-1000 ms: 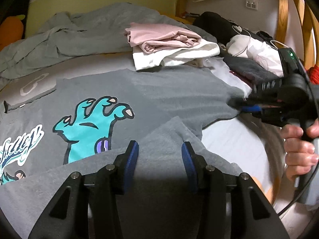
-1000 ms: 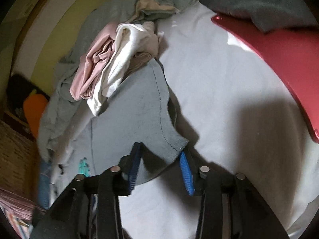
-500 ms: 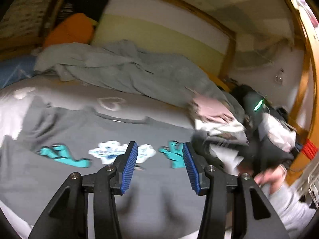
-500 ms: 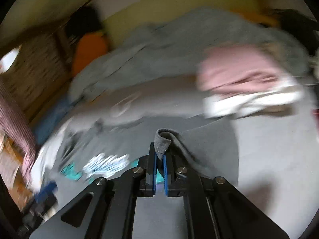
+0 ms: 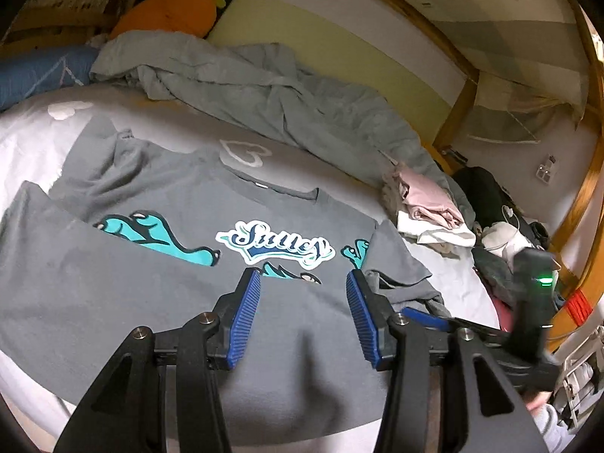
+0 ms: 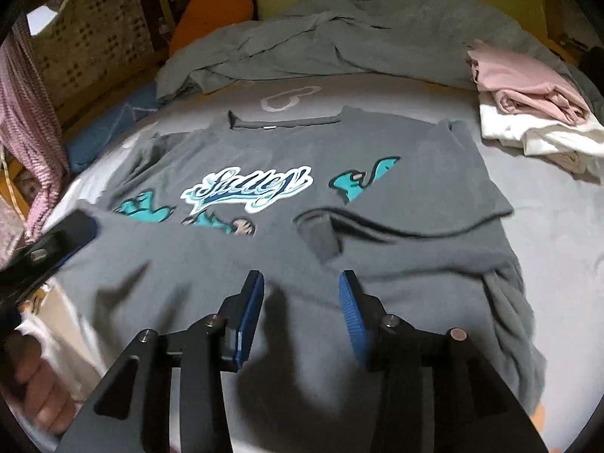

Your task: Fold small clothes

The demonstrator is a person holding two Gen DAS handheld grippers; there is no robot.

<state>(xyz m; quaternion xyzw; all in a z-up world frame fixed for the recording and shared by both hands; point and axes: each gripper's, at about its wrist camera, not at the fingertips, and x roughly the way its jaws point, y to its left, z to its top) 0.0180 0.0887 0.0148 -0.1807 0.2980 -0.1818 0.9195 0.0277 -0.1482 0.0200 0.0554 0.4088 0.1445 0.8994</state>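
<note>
orange plush carrot [image 5: 171, 9] by the headboard, crumpled grey blanket [image 5: 260, 87] below it, wooden bedframe [image 5: 458, 104].

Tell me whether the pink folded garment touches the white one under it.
Touching. Right wrist view: the pink garment lies directly on the white garment, no gap.

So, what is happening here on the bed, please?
A person is folding a grey T-shirt on the bed with two handheld grippers. The bottom part is already folded up over the print. The right gripper is opening with nothing between its pads, and the left gripper is open and empty above the shirt. Folded pink and white clothes lie beside it.
</note>
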